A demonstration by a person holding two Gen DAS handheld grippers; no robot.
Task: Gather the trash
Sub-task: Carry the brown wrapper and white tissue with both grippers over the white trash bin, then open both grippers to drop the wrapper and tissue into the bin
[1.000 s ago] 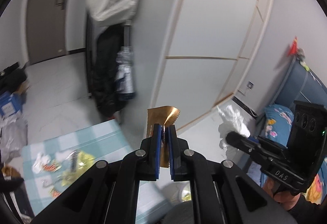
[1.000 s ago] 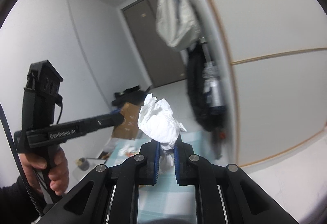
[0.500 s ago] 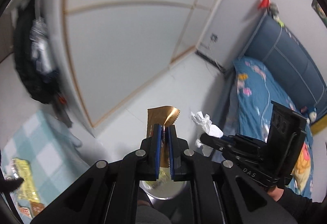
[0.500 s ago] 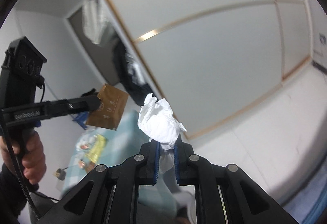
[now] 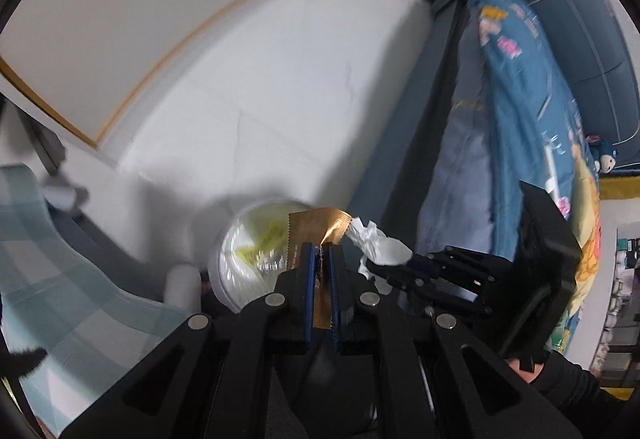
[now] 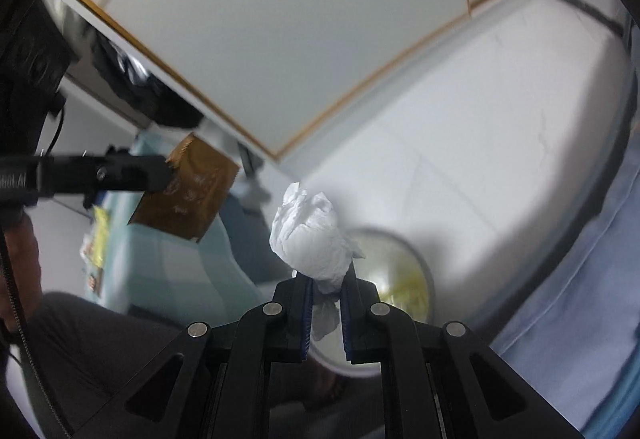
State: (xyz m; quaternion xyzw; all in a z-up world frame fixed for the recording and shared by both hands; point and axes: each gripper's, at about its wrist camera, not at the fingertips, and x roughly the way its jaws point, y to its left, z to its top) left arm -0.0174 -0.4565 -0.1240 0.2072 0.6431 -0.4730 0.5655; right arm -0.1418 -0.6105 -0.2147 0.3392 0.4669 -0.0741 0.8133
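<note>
The left gripper (image 5: 321, 251) is clamped tight on a gold foil wrapper (image 5: 316, 229), its blue pads (image 5: 307, 279) pinching the sheet so the serrated top edge sticks up past the fingertips. From the right wrist view the same wrapper (image 6: 188, 191) hangs flat and tilted off the left gripper's tip (image 6: 160, 173), up and to the left of the trash bin (image 6: 404, 279).

The right gripper (image 6: 325, 281) is closed on a crumpled white tissue (image 6: 314, 239), the wad bulging above the jaws with a tail trailing down between them. Seen from the left wrist, that tissue (image 5: 378, 243) sits just beside the wrapper's right corner, almost touching it, and above the right side of the bin.

The trash bin (image 5: 228, 251) is a round white one lined with clear plastic, standing on the pale floor (image 5: 280, 99), and both held pieces hover over its mouth. Yellowish scraps (image 5: 264, 239) lie inside it.

Left of the bin is a table with a light blue checked cloth (image 5: 60, 279), close by. Right of the bin runs a bed with blue patterned bedding (image 5: 520, 119), near it.
</note>
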